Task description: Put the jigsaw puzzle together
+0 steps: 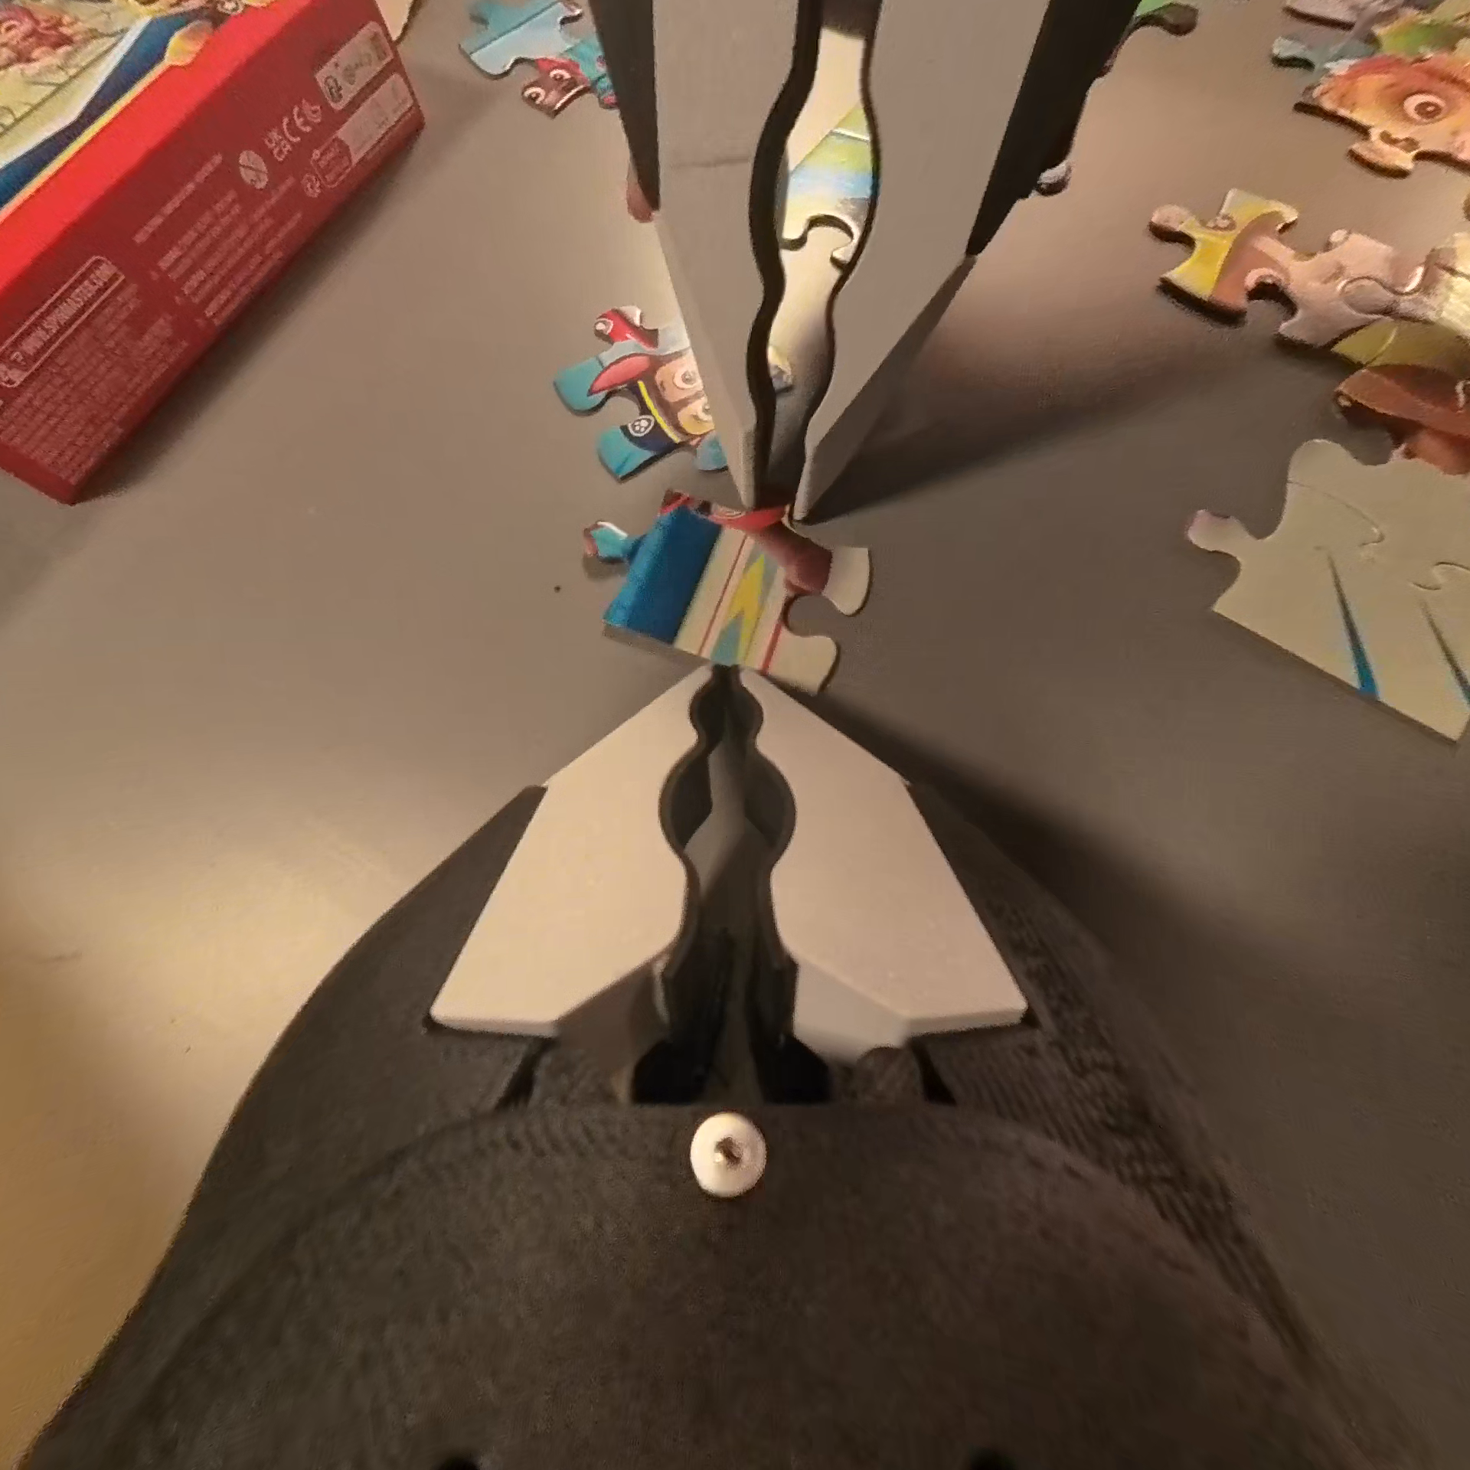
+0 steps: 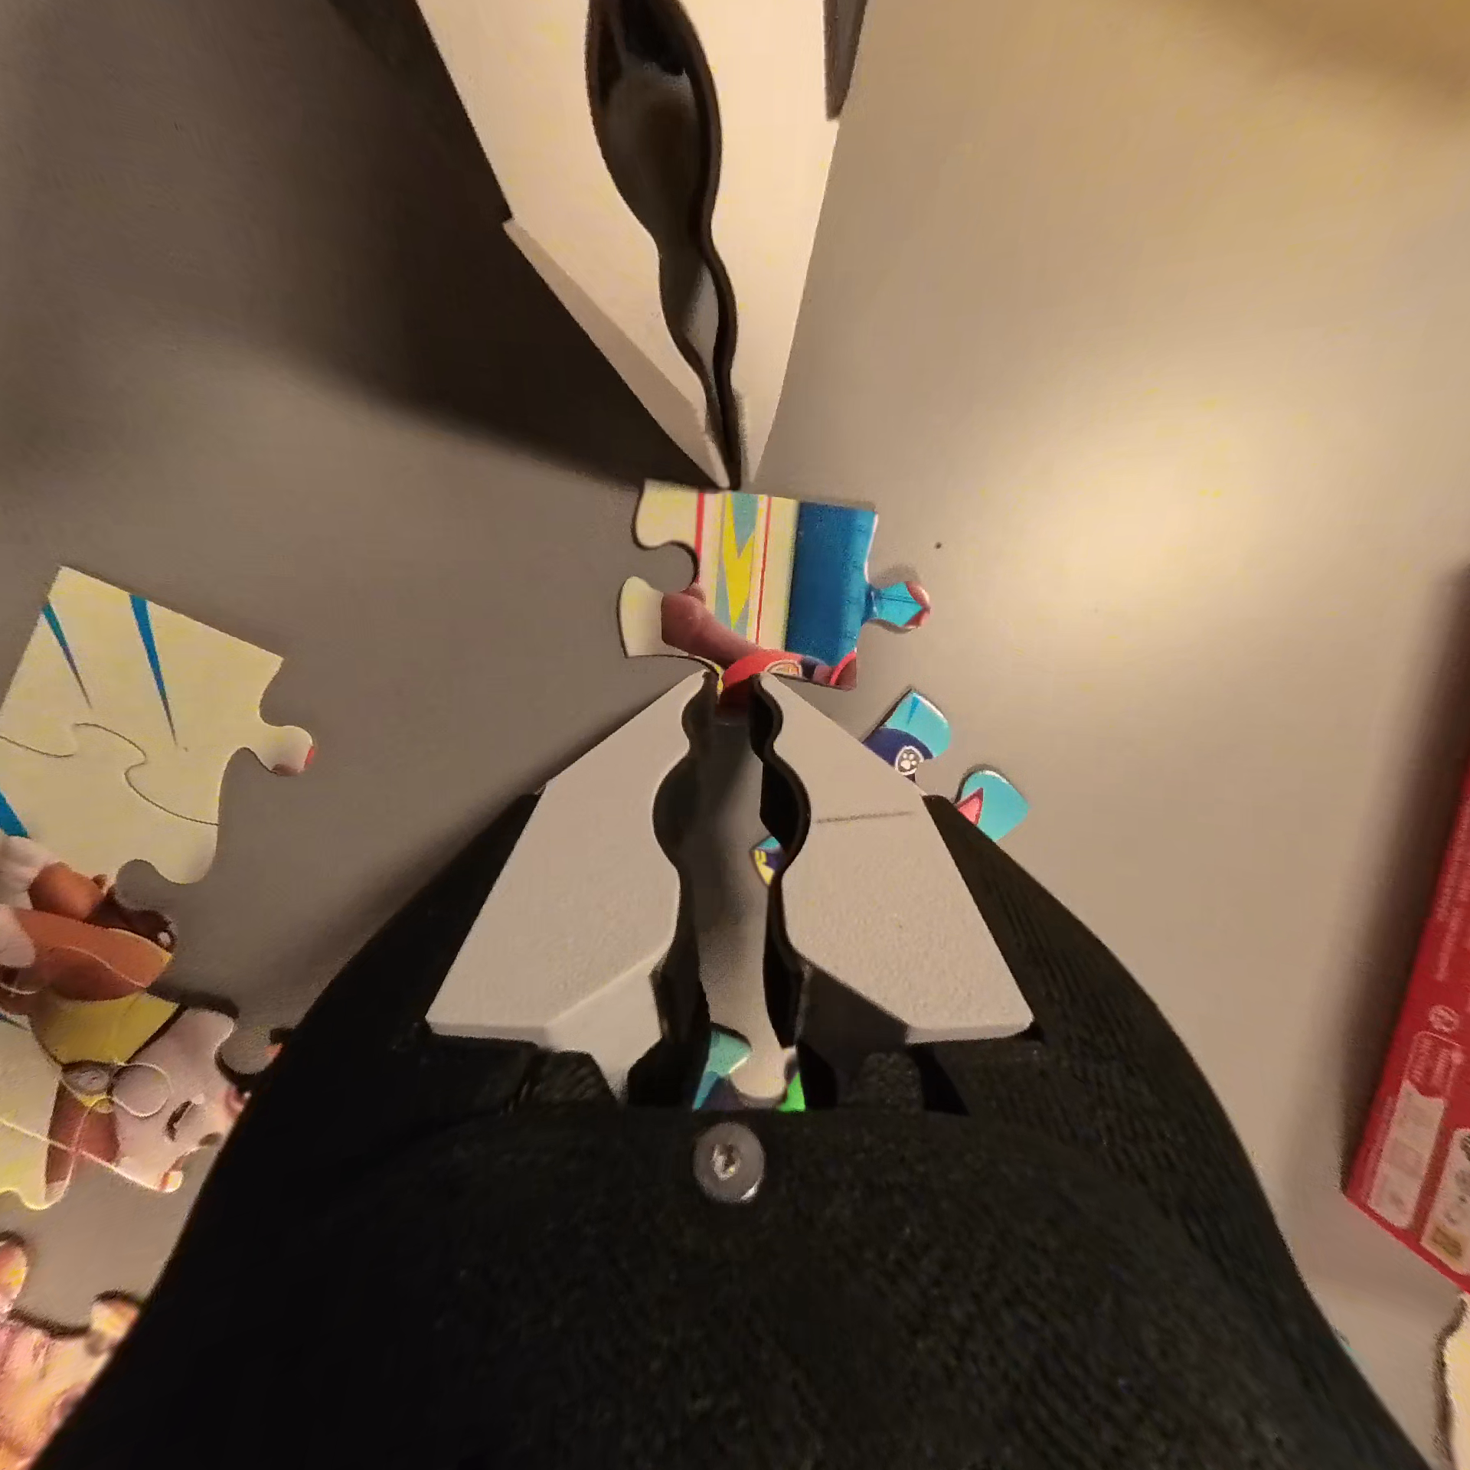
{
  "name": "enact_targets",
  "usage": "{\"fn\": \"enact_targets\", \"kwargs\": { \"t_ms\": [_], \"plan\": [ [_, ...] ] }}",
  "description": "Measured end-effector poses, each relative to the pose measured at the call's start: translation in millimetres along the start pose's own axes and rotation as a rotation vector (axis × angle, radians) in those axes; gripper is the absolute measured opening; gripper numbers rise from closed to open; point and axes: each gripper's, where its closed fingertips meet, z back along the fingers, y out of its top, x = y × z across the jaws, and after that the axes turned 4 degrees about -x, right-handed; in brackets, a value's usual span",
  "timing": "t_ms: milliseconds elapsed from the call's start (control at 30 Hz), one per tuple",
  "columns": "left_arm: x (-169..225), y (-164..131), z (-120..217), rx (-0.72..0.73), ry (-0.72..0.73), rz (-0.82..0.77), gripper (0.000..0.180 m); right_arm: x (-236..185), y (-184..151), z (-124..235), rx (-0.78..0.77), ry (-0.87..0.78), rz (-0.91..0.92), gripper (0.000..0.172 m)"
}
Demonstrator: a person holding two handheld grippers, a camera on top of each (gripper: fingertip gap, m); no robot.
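- Left wrist view is showing a colourful puzzle piece (image 1: 716, 589) sitting at the middle of the grey table (image 1: 318, 676), with its near straight edge riding slightly up over its own shadow.
- The left gripper (image 1: 728, 676) is coming in from 6 o'clock with its fingertips clenched together. They are meeting the piece's straight edge, and I cannot tell whether any card is lying between them.
- The right gripper (image 1: 775, 505) is reaching in from 12 o'clock in that view. Its tips are pinching the far edge of the piece at a red patch, which is showing in the narrow gap between them.
- In the right wrist view the same piece (image 2: 764, 581) is lying just beyond the right gripper (image 2: 736, 688), and the left gripper (image 2: 732, 477) is pressing down from 12 o'clock onto the opposite edge.
- A red box (image 1: 199, 239) is lying at 10 o'clock in the left wrist view, and a pale joined section (image 1: 1352, 620) at 3 o'clock. A loose blue piece (image 1: 652, 398) is resting at 11 o'clock, near the right gripper's fingers.
- My judgement on the handling: the pinch is taking only a thin margin of card, so a steady, light squeeze is suiting it better than a hard one.
- The left tips are serving best as a stop against the edge, held low and level so the piece is not skating or flipping.
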Motion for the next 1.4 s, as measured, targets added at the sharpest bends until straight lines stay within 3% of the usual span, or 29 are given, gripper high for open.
{"fn": "enact_targets", "kwargs": {
  "t_ms": [367,433,500,600,867,1067,1100,1200,1333,1400],
  "plan": [
    [-5.1,16.9,17.5,0.153,0.211,-0.152,0.000,-5.6,3.0,8.6,0.018,-0.093,-0.020,0.000],
    [-5.4,16.7,17.2,0.150,0.217,-0.154,0.000,-1.0,0.6,7.6,0.017,-0.106,-0.057,0.021],
    [-5.2,13.1,12.6,0.113,0.210,-0.157,0.000,2.4,-4.1,4.1,-0.003,-0.086,-0.108,0.030],
    [-6.8,4.6,1.9,0.020,0.215,-0.160,0.000,5.4,-4.0,2.6,-0.023,-0.059,-0.140,0.026],
    [-6.5,4.6,1.3,0.022,0.200,-0.148,0.000,5.6,-2.7,0.1,-0.176,-0.041,-0.160,0.011],
    [-0.7,6.6,2.7,0.040,0.214,-0.213,0.000,-7.7,7.2,-4.0,-0.119,-0.033,-0.140,0.011],
    [-1.9,9.3,5.3,0.063,0.245,-0.227,0.000,-8.5,8.8,-3.6,-0.104,-0.044,-0.133,0.000],
    [-7.8,27.5,25.1,0.225,0.362,-0.251,0.000,-8.9,14.5,0.3,-0.042,-0.085,-0.115,0.000],
    [-15.9,34.8,40.1,0.325,0.383,-0.174,0.000,-5.7,17.2,3.8,0.011,-0.133,-0.112,0.000],
    [-20.1,34.9,41.9,0.333,0.388,-0.142,0.000,-3.3,20.2,2.5,0.045,-0.136,-0.132,0.029]
  ]
}}
